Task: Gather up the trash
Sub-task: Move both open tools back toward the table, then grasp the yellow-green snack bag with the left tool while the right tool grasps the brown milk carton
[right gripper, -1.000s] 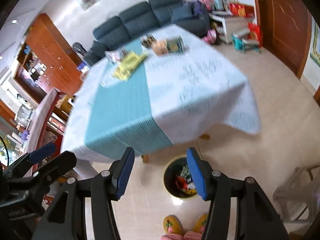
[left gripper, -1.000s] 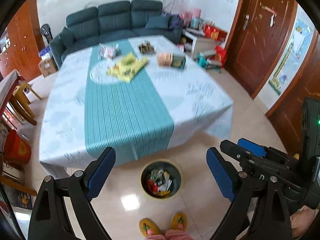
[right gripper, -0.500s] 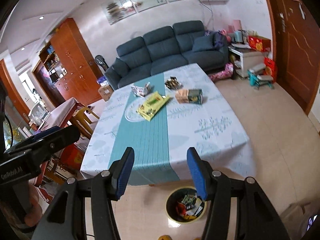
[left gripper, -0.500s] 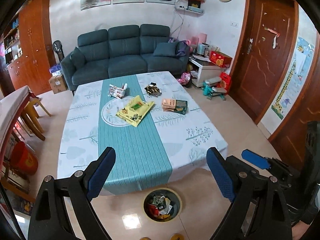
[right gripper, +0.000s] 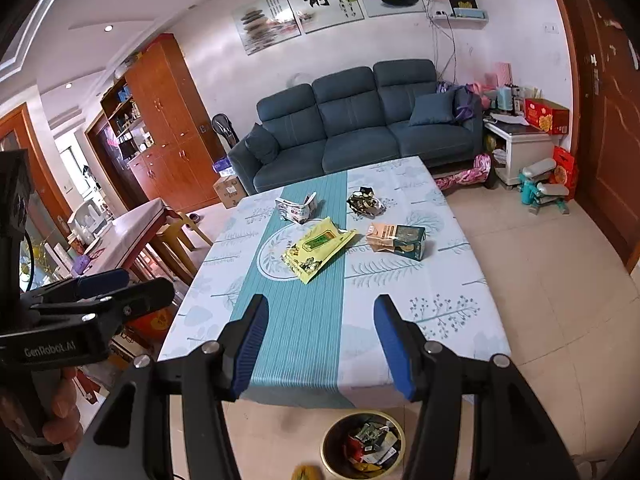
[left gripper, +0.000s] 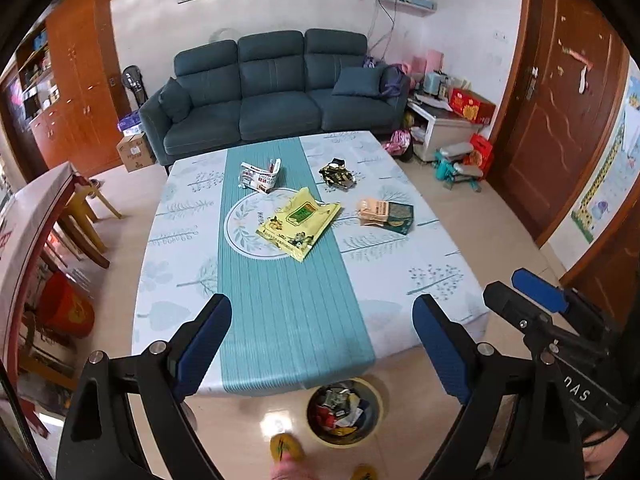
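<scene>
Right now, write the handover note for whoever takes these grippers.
Left gripper: open, empty, above the near table edge.
Right gripper: open, empty, beside it.
On the table: yellow bag mid-runner, white wrapper behind it, dark foil wrapper and carton on the right.
Bin: on the floor at the near edge, already holding trash.
Done: some trash is binned.
Left: four items to pick up and drop in the bin.

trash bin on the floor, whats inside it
The trash bin holds a heap of crumpled wrappers, red, green and white. Whatever lies under that top layer is covered, and the table edge hides none of it.
</scene>
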Action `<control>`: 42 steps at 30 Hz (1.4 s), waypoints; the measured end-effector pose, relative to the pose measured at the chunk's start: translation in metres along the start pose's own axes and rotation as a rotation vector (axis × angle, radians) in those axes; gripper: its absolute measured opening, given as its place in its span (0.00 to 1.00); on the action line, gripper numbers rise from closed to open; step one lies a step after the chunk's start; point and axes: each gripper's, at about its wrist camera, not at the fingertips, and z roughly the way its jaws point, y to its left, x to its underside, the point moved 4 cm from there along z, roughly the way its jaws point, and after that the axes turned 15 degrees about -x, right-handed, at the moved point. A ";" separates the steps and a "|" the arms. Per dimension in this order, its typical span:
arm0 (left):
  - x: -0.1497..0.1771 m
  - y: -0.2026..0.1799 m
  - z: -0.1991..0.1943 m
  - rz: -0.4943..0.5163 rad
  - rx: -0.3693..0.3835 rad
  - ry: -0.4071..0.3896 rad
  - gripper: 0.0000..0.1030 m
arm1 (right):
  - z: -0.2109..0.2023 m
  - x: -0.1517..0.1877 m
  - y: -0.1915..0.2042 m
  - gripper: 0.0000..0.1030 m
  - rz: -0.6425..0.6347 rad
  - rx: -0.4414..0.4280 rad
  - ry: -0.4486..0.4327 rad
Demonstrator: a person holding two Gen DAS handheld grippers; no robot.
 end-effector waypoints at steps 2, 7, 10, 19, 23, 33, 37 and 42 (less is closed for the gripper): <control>-0.009 0.002 0.018 0.028 0.015 0.015 0.88 | 0.013 -0.003 -0.005 0.54 0.005 0.005 0.015; -0.041 -0.002 0.087 0.118 0.131 0.099 0.88 | 0.060 -0.016 -0.018 0.53 -0.006 0.041 0.062; -0.067 -0.003 0.135 0.168 0.178 0.144 0.88 | 0.089 -0.028 -0.029 0.53 -0.030 0.086 0.086; -0.133 -0.012 0.298 0.298 0.252 0.290 0.87 | 0.193 -0.079 -0.102 0.67 -0.097 0.222 0.203; -0.143 -0.025 0.356 0.354 0.283 0.363 0.76 | 0.233 -0.085 -0.132 0.69 -0.177 0.261 0.315; -0.136 -0.053 0.419 0.442 0.343 0.482 0.69 | 0.295 -0.067 -0.161 0.71 -0.374 0.259 0.602; -0.131 -0.064 0.432 0.471 0.358 0.524 0.67 | 0.306 -0.063 -0.167 0.71 -0.340 0.259 0.649; -0.127 -0.079 0.443 0.515 0.362 0.550 0.62 | 0.313 -0.064 -0.168 0.42 -0.256 0.242 0.668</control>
